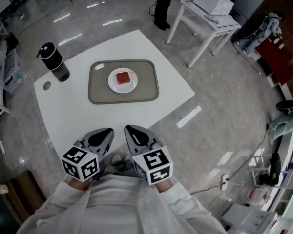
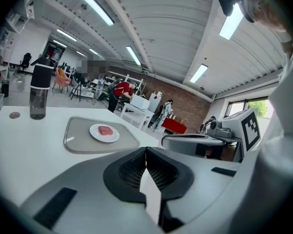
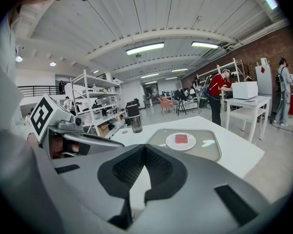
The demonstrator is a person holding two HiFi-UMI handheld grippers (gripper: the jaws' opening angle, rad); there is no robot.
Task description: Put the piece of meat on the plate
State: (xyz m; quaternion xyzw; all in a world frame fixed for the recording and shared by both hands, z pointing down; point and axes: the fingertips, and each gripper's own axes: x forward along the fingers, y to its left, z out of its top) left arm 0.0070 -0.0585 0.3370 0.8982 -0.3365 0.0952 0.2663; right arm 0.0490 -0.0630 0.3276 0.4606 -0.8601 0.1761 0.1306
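close to the person, the left hand-held gripper [image 1: 109, 130] and the right hand-held gripper [image 1: 128, 128] both have their jaws closed with nothing between them; each bears a marker cube [image 1: 80, 163] of black-and-white squares. farther out on the white desk [image 1: 73, 113], the piece of meat [image 1: 123, 77] lies on the white plate [image 1: 112, 85], on a grey tray [image 1: 98, 92]. a dark bottle [image 1: 53, 62] stands beyond, to the left.

No legible text or labels.

Bright, even light from ceiling strip lamps [image 3: 145, 48]; glare streaks the floor [image 1: 68, 38]; fisheye edges curve and darken.
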